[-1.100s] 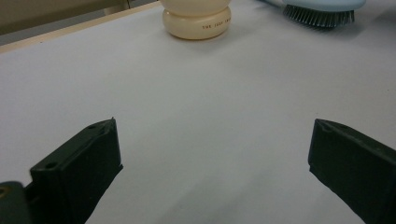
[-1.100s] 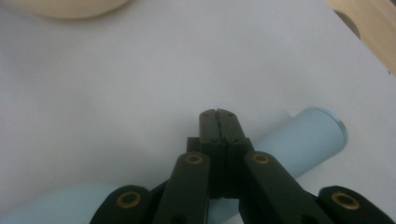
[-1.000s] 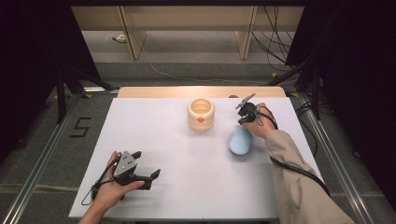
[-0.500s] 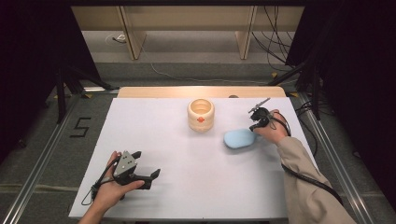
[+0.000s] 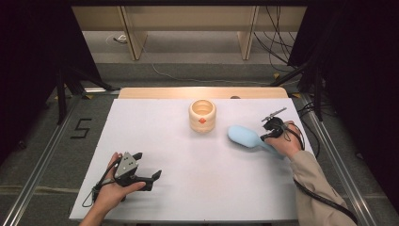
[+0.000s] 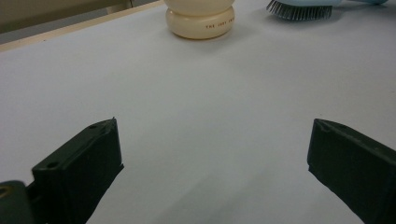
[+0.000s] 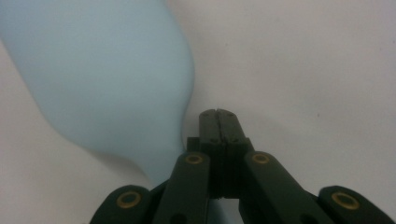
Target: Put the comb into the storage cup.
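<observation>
A: Starting at the left, what is there?

B: The left tool (image 5: 149, 177) rests near the table's (image 5: 155, 136) front-left corner, its jaws spread wide with only bare white surface between them.

A: And in the middle?

B: A cream, ribbed wooden pot (image 5: 203, 115) stands near the back edge, upright and untouched.

A: What has changed on the right?

B: The pale blue hairbrush (image 5: 245, 136) has swung round. A second ago its head pointed toward the front edge; now it lies across, head toward the pot, bristles down. The right tool (image 5: 268, 135) has shifted toward the right edge with it.

A: Is the brush held?

B: The right tool's jaws are fully together. Its own view shows the handle running beside and beneath the closed tips, so it seems to drag the brush rather than pinch it.

A: Anything in the way?

B: The pot sits near the brush head, though still apart. A further sweep leftward could knock it.
</observation>
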The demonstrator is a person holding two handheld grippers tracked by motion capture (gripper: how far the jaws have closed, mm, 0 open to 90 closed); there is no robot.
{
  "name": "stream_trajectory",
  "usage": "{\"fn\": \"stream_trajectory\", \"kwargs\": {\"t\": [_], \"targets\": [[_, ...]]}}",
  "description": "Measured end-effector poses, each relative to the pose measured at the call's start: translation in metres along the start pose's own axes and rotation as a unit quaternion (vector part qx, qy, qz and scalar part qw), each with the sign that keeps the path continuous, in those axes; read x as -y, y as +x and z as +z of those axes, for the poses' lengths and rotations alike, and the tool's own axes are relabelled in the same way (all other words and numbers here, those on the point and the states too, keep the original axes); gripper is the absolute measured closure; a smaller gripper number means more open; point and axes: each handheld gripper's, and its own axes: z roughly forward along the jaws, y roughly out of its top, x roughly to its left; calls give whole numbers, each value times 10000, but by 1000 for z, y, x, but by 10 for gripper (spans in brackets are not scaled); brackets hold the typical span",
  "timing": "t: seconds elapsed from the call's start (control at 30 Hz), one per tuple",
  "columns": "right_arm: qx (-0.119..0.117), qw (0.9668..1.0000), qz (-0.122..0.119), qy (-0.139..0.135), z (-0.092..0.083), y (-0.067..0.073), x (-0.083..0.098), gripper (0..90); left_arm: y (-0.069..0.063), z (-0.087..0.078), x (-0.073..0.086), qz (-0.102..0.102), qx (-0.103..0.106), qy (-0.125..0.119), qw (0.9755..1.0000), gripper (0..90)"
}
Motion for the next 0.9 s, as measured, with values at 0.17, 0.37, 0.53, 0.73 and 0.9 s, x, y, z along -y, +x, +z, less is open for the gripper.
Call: {"fn": "stream_trajectory", "kwargs": {"t": [0.17,0.37,0.53,0.73,0.9], "targets": [[65,9999,81,-108,-5,5,14,900,0,0,0,-30,-26,-5,10000,28],[99,9998,103,-106,-12,12,25,900,0,0,0,-17,-15,-11,10000,29],[141,9998,89,-67,-15,14,31,900,1,-1,0,-24,-25,-18,10000,30],[145,9998,109,-41,-21,17,39,900,1,-1,0,-20,-28,-20,10000,32],[115,9998,148,5,-23,19,46,900,1,-1,0,-23,-40,-23,10000,34]]}}
